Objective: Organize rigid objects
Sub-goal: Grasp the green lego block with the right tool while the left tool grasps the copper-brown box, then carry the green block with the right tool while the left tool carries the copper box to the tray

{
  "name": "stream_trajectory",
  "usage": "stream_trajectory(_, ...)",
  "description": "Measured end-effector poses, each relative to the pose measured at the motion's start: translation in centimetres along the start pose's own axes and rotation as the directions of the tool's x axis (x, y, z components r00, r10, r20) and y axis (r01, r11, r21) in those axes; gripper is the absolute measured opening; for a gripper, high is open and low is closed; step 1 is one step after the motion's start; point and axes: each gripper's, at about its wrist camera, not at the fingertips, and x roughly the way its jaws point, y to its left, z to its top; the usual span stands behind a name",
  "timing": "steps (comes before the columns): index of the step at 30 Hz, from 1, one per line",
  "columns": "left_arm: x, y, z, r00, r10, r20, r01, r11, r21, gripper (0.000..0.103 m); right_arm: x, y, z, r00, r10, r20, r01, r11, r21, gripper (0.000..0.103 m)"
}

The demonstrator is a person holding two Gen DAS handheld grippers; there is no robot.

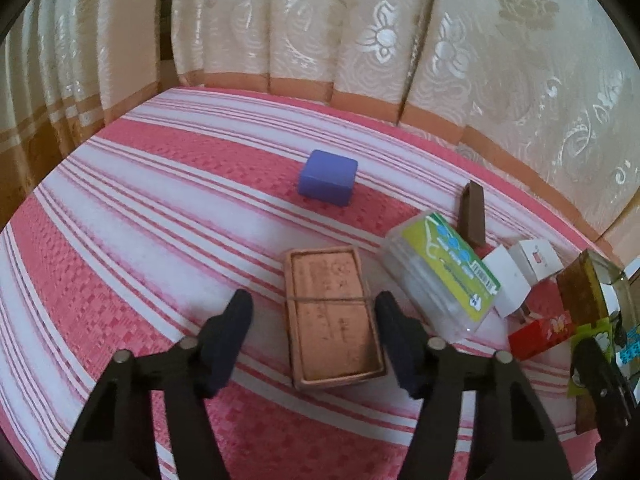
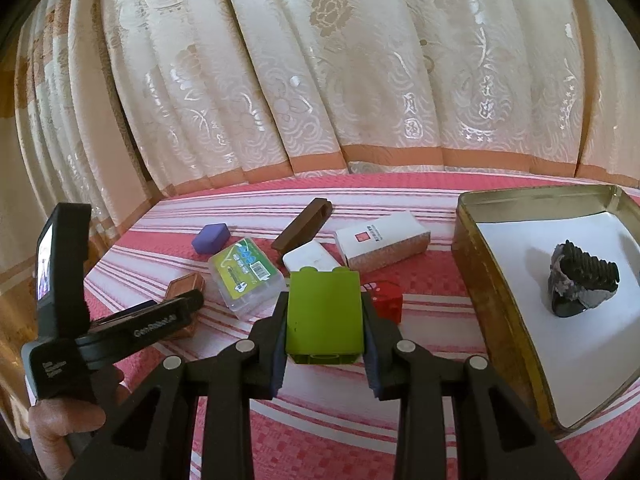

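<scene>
A flat copper-brown box (image 1: 332,316) with a band round it lies on the red and white striped cover (image 1: 160,240). My left gripper (image 1: 314,300) straddles the box, open: the right finger rests against its edge and the left finger (image 1: 236,332) stands clear of it. In the right wrist view my right gripper (image 2: 325,304) is shut on a lime-green block (image 2: 324,316), held above the cover. To its right a gold tin (image 2: 480,280) lined with white paper holds a black ridged object (image 2: 582,284).
On the cover lie a purple box (image 1: 328,178), a clear case with a green label (image 1: 440,272), a dark brown bar (image 1: 472,216), white boxes (image 2: 382,246) and a red cube (image 2: 386,300). Cream curtains (image 2: 320,80) hang close behind. A hand (image 2: 68,420) holds the left gripper.
</scene>
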Motion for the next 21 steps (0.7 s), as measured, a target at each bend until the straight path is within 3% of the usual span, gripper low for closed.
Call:
stream_trajectory(1, 0.0, 0.0, 0.0, 1.000, -0.004, 0.001, 0.004, 1.000, 0.001, 0.044, 0.0, 0.0, 0.0, 1.000, -0.001, 0.000, 0.001, 1.000, 0.001, 0.034)
stream_trajectory(9, -0.3, 1.1, 0.0, 0.997, -0.070, 0.019, 0.071, 0.996, -0.049, 0.044, -0.2, -0.3, 0.2, 1.000, 0.000, 0.015, -0.001, 1.000, 0.007, 0.034)
stream_trajectory(13, -1.4, 1.7, -0.3, 0.992, -0.091, 0.084, 0.098, 0.992, -0.081, 0.044, -0.8, -0.6, 0.4, 0.999, 0.013, 0.043, -0.014, 1.000, 0.022, 0.034)
stream_trajectory(21, -4.2, 0.4, -0.7, 0.967, -0.065, 0.248, 0.071, 0.997, -0.017, 0.044, -1.5, -0.4, 0.5, 0.996, 0.003, 0.086, -0.003, 1.000, 0.007, 0.034)
